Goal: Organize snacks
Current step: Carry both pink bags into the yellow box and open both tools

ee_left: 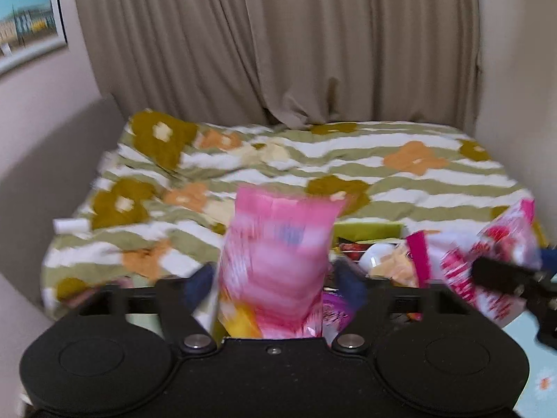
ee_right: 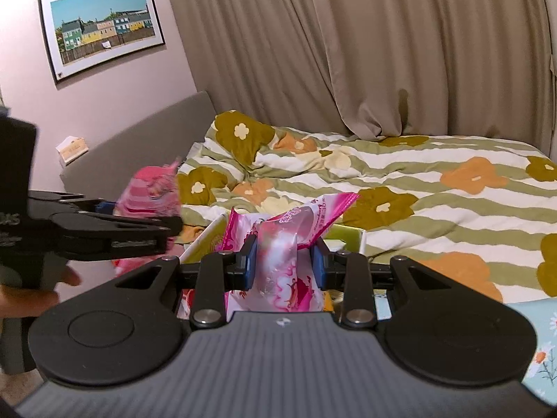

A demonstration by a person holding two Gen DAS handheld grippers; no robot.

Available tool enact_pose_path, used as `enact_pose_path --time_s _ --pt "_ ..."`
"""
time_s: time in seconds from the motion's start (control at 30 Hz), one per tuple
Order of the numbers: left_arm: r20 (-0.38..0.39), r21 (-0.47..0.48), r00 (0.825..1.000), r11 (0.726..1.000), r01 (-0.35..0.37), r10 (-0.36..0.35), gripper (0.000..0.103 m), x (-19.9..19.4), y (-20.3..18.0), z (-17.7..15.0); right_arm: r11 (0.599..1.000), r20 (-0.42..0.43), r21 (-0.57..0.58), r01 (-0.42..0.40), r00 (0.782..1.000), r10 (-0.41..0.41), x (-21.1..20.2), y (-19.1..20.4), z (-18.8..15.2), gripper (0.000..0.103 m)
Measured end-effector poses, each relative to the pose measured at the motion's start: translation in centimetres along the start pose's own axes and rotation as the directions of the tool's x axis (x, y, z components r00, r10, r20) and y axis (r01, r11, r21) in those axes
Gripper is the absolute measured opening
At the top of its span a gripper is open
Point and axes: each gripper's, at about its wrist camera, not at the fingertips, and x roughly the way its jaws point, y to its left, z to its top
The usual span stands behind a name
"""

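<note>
Above the flowered quilt (ee_left: 400,181), the right gripper (ee_right: 285,261) clamps a pink-white packet (ee_right: 278,244), while the left gripper's (ee_left: 275,278) spread jaws flank a blurred pink bag (ee_left: 275,244), its base hidden.

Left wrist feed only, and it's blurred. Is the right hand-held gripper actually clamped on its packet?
Observer: Yes. In the right wrist view, the right hand-held gripper has both blue pads pressed into the pink-and-white packet, pinching it into a waist.
Operator: How does my left one look from outside?
Observer: The left hand-held gripper shows side-on, with the pink bag rising above its fingers.
Operator: Who's holding it?
Observer: A hand is wrapped around its handle at the frame's left edge.
</note>
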Motion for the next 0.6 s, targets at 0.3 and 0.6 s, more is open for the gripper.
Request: enact_pose_path --time_s 0.3,0.6 --pt "0.035 -0.111 0.996 0.991 0.080 -0.077 0.103 -0.4 3.1 -2.0 0.998 -0.041 0.016 0.057 0.998 -0.056 2.1 0.9 -0.6 0.046" --pt "0.056 -0.106 0.995 0.990 0.089 -0.083 0.103 -1.4 5.4 -2.0 0.998 -0.023 -0.014 0.059 0.998 -0.060 3.4 3.0 0.0 0.047"
